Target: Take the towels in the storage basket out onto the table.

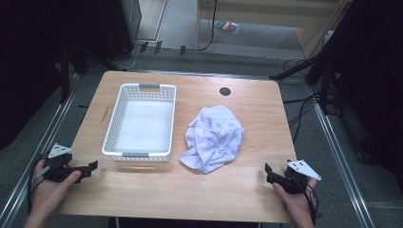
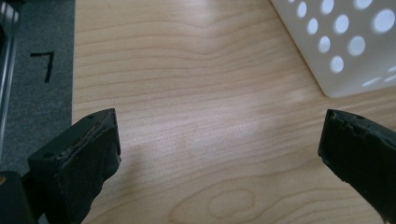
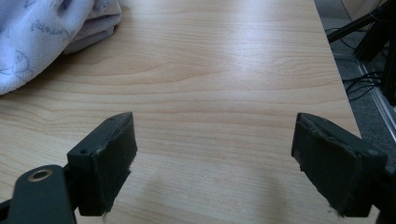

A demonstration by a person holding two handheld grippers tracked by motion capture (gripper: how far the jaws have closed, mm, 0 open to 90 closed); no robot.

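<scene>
High view: the crumpled white patterned cloth (image 1: 213,137) is lying mid-table, just right of the empty white perforated plastic basket (image 1: 140,121). Left gripper (image 2: 219,140) view: jaws are standing apart over bare wood. Right gripper (image 3: 215,154) view: jaws are likewise gaping; the nearer gripper should be pinching a raised fold.

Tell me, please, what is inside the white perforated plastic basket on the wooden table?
Nothing: the white perforated plastic basket shows only its bare white floor. Its near wall hides a thin strip of that floor.
</scene>
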